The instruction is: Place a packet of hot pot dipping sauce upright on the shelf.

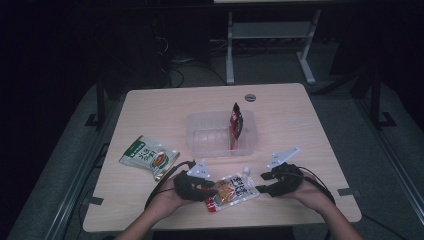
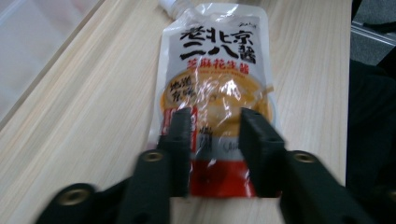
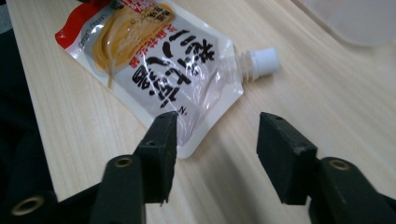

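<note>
sauce pouch [image 1: 232, 191] | white spout cap, red bottom | flat on table, near front edge

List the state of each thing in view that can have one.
Spouted sauce pouch: flat on table, cap on.
Clear bin: open, holds the red packet.
Red packet: upright in the bin.
Green packet: flat on table.
Left claw: closing over the pouch's bottom end.
Right claw: open, off the pouch.

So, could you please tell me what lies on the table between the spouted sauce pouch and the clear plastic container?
Nothing: in the high view, only bare wooden table separates the spouted sauce pouch from the clear plastic container, with no object between them.
</note>
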The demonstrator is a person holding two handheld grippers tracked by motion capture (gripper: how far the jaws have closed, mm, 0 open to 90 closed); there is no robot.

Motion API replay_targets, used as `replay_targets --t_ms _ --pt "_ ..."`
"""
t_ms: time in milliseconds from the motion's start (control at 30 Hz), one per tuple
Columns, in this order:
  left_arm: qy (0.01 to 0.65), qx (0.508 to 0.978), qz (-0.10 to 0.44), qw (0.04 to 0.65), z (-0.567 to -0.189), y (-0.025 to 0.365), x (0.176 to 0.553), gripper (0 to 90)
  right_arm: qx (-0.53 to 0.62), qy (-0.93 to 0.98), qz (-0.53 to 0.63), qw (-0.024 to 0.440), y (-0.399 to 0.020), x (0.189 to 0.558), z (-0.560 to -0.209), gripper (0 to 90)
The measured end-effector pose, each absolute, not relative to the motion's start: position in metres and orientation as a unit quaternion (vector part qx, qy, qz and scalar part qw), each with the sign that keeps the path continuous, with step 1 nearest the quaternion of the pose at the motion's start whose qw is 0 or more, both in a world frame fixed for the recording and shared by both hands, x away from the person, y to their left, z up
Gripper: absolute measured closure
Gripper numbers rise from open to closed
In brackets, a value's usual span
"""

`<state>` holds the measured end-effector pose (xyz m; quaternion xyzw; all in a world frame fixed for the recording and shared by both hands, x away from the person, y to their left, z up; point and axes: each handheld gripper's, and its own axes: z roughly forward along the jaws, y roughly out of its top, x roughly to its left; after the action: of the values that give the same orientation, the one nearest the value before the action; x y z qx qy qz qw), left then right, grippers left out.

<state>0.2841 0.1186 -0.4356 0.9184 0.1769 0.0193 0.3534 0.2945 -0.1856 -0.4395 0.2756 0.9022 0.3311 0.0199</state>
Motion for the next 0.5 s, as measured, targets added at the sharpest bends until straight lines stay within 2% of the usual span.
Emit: replay_targets --t_ms 100,167,333,500 --pt "0.171 0.919 0.017 0.353 -0.434 0.111 0.286 85.1 0.287 0.899 0.331 0.017 -0.189 0.291 -0.44 42.7" --pt "0.168 0.92 0.015 0.354 -0.434 0.106 0.288 89.3 0.29 0.897 0.334 0.013 -0.191 0.292 -0.441 41.3" --pt "0.158 0.926 0.009 0.341 -0.438 0.09 0.294 89.5 0.295 0.894 0.336 0.008 -0.189 0.295 -0.444 35.3" --pt "0.165 0.931 0.01 0.325 -0.448 0.078 0.299 89.6 0.286 0.897 0.338 0.005 -0.186 0.299 -0.446 34.0"
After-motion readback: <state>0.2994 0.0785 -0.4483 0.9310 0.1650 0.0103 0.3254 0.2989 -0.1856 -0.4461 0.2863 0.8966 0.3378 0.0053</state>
